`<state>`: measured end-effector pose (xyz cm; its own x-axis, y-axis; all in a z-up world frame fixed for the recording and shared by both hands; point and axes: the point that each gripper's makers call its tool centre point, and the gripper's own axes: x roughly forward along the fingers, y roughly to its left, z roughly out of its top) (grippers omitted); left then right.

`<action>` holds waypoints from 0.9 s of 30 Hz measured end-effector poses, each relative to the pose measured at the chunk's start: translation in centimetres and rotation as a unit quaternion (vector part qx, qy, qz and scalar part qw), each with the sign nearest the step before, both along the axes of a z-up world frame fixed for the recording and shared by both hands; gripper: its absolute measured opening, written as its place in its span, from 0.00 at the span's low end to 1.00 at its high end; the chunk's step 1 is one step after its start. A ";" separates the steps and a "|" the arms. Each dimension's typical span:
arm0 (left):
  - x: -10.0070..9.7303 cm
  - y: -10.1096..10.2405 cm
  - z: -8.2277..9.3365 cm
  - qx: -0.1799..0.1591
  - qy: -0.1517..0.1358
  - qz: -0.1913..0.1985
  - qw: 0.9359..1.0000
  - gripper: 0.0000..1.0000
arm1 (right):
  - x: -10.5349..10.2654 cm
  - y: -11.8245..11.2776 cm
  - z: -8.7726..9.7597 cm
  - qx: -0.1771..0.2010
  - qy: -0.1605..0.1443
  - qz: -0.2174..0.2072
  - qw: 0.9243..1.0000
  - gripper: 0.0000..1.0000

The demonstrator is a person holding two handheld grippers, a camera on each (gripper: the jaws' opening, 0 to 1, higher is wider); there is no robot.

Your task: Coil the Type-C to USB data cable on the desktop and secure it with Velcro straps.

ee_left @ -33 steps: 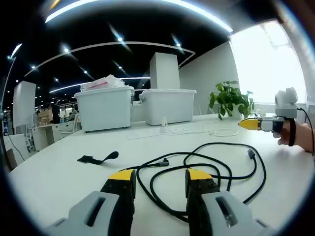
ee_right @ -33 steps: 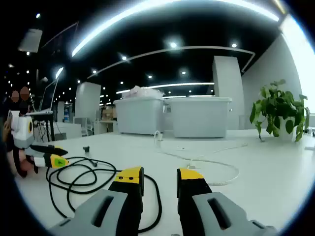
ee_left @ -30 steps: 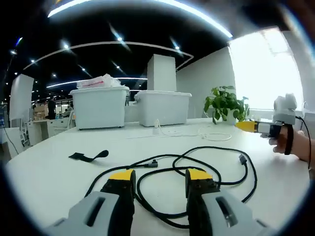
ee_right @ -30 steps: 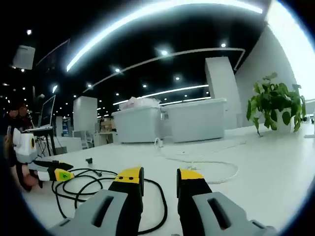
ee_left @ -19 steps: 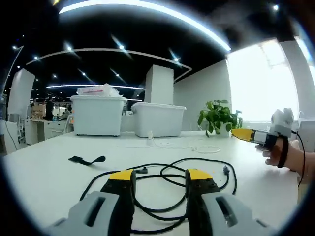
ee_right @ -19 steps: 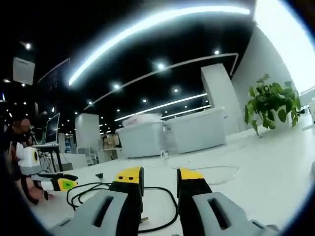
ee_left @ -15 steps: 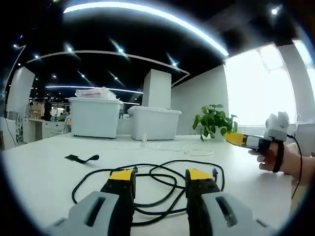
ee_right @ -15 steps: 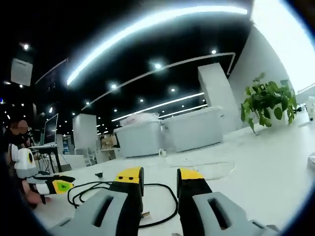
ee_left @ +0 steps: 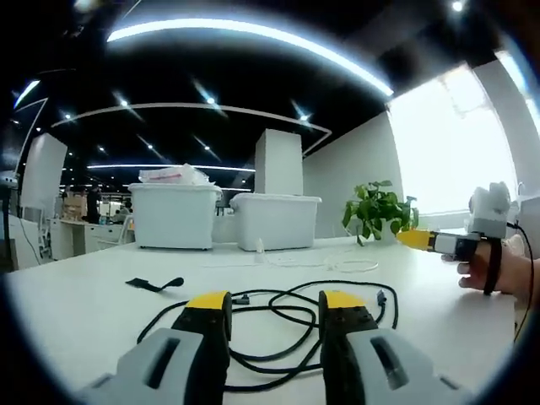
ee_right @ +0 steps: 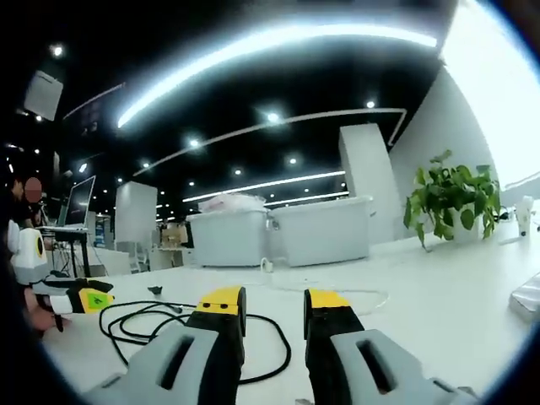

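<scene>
— While the black data cable [ee_left: 295, 314] lies in loose, tangled loops on the white desktop [ee_left: 76, 304], which step would you say is in hand?

— The opening one, by my reading: both tools hang low over the desk and nothing is coiled. The cable sprawls just beyond the left gripper [ee_left: 274, 305], with one plug [ee_left: 240, 298] near its left jaw and the other plug [ee_left: 381, 297] out toward the right gripper [ee_left: 413, 239], which enters that view from the right in a person's hand [ee_left: 494, 268].

— And the claws?

— The left gripper's yellow-tipped jaws stand apart with a clear gap, gripping nothing; whether they brush the strands passing between them cannot be told. In the right gripper view, the right gripper [ee_right: 274, 301] is likewise parted and empty, the cable [ee_right: 160, 325] looping to its left beside the left gripper [ee_right: 91, 297].

— What does the next move call for?

— Probably pinching one plug end and gathering the loops into a neat coil. The black Velcro strap [ee_left: 152, 284] waits flat on the desk, well apart to the left.
</scene>
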<state>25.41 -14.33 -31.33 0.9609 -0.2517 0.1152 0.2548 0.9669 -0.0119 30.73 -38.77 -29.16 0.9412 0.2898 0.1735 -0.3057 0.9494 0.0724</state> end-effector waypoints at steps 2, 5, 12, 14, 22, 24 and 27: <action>0.0 0.0 0.0 -0.002 0.000 0.000 1.000 0.43 | 0.0 0.0 0.0 -0.001 -0.001 0.000 1.000 0.27; -0.1 -0.1 -0.1 -0.001 0.000 -0.002 1.000 0.43 | -0.1 -0.3 0.0 -0.014 -0.004 -0.008 1.000 0.27; -0.4 -0.3 0.1 -0.007 -0.006 -0.005 1.000 0.43 | -0.3 -0.6 0.7 -0.036 -0.030 -0.025 0.999 0.27; -0.3 -0.3 0.1 -0.015 -0.004 -0.008 1.000 0.43 | -0.3 -0.8 0.7 -0.049 -0.032 -0.033 0.998 0.28; -0.5 -0.7 -0.1 -0.006 0.002 -0.013 1.000 0.43 | -0.1 -1.5 0.7 -0.047 -0.031 -0.050 0.997 0.28; -0.6 -0.6 -0.1 -0.004 0.000 -0.011 1.000 0.43 | -0.1 -1.3 0.7 -0.043 -0.031 -0.045 0.998 0.28; -0.6 -0.4 -0.1 -0.004 0.000 -0.008 1.000 0.43 | -0.2 -0.8 0.8 -0.045 -0.032 -0.033 0.998 0.29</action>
<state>24.84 -14.76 -31.41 0.9569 -0.2654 0.1183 0.2695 0.9628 -0.0201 30.55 -39.55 -28.40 0.9466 0.2447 0.2101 -0.2436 0.9694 -0.0316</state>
